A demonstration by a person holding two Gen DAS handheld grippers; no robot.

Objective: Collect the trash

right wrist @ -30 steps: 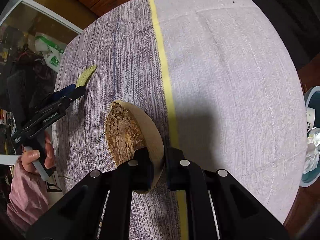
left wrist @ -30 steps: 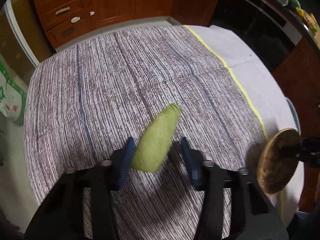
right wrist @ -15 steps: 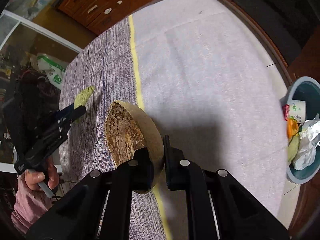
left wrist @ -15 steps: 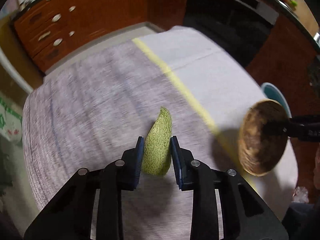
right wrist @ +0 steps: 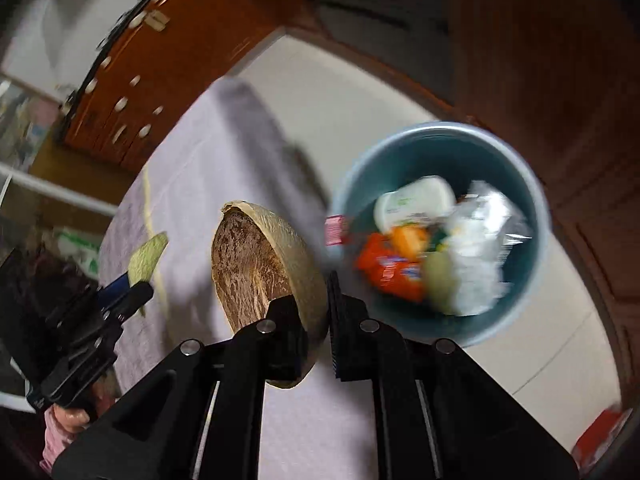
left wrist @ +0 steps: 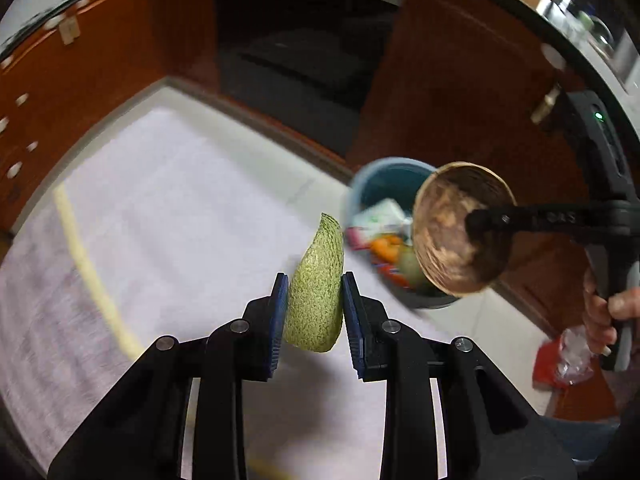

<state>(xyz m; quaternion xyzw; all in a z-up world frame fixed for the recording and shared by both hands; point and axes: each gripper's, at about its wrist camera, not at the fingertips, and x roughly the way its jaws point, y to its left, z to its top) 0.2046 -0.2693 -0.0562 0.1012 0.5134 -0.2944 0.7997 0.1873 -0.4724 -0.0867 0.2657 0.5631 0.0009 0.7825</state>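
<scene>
My left gripper (left wrist: 314,312) is shut on a green melon rind (left wrist: 318,296) and holds it above the table's right part. My right gripper (right wrist: 314,316) is shut on the rim of a brown coconut shell half (right wrist: 256,268), held in the air beside the teal trash bin (right wrist: 516,184). The bin stands on the floor past the table edge and holds wrappers, a white cup and plastic. In the left wrist view the shell (left wrist: 460,228) hangs over the bin (left wrist: 384,184). In the right wrist view the rind (right wrist: 146,260) is at the left.
The round table (left wrist: 180,208) has a white and grey striped cloth with a yellow stripe (left wrist: 88,268). Wooden cabinets (right wrist: 168,60) stand behind. A red wrapper and plastic (left wrist: 564,360) lie on the floor at the right.
The left gripper closed on the rind, lifted it and swung right toward the bin. The right gripper carried the shell off the table to beside the bin.
</scene>
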